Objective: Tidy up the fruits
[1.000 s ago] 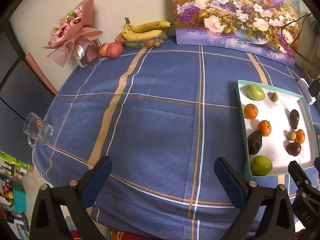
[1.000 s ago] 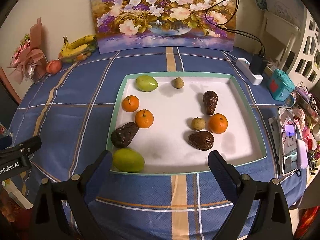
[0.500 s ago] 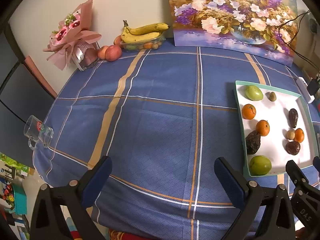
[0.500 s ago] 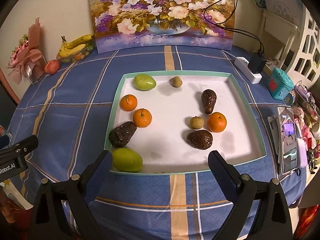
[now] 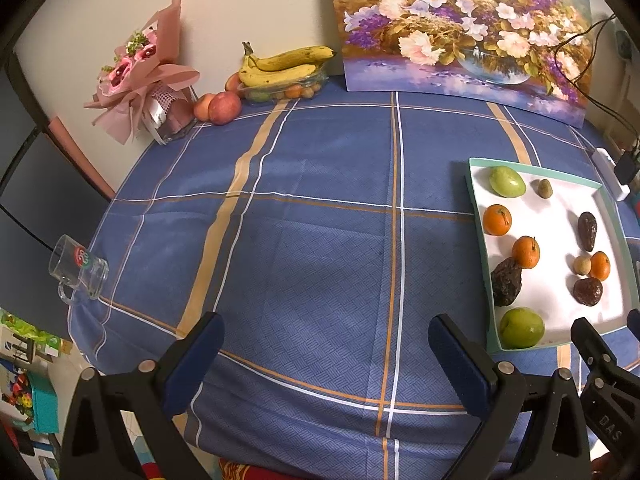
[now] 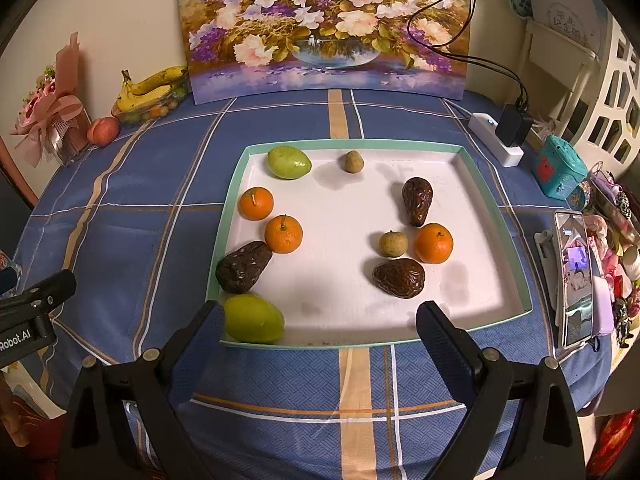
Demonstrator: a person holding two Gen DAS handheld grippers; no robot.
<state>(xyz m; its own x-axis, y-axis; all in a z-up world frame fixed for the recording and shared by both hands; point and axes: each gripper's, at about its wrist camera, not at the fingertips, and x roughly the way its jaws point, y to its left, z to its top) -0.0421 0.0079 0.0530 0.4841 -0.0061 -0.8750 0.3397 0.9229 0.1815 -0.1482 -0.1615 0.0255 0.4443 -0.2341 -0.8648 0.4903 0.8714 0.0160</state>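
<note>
A white tray with a green rim (image 6: 496, 196) lies on the blue checked tablecloth; it also shows in the left wrist view (image 5: 476, 196). In it lie two green fruits (image 6: 289, 162) (image 6: 253, 318), three oranges (image 6: 256, 203) (image 6: 283, 234) (image 6: 433, 243), three dark wrinkled avocados (image 6: 242, 266) (image 6: 417, 200) (image 6: 399, 278) and two small tan fruits (image 6: 352, 161) (image 6: 393, 243). My right gripper (image 6: 320, 334) is open and empty above the tray's near edge. My left gripper (image 5: 326, 346) is open and empty over the cloth, left of the tray.
Bananas (image 5: 284, 65) on a clear dish, apples (image 5: 224, 107), a pink bouquet (image 5: 140, 76) and a flower painting (image 5: 460, 28) stand at the back. A glass mug (image 5: 78, 270) sits at the left edge. A power strip (image 6: 496, 145), teal box (image 6: 558, 170) and phone (image 6: 574, 276) are right of the tray.
Both grippers have drawn back slightly from the table, so the tray and fruits look a little smaller. Nothing on the table has moved.
</note>
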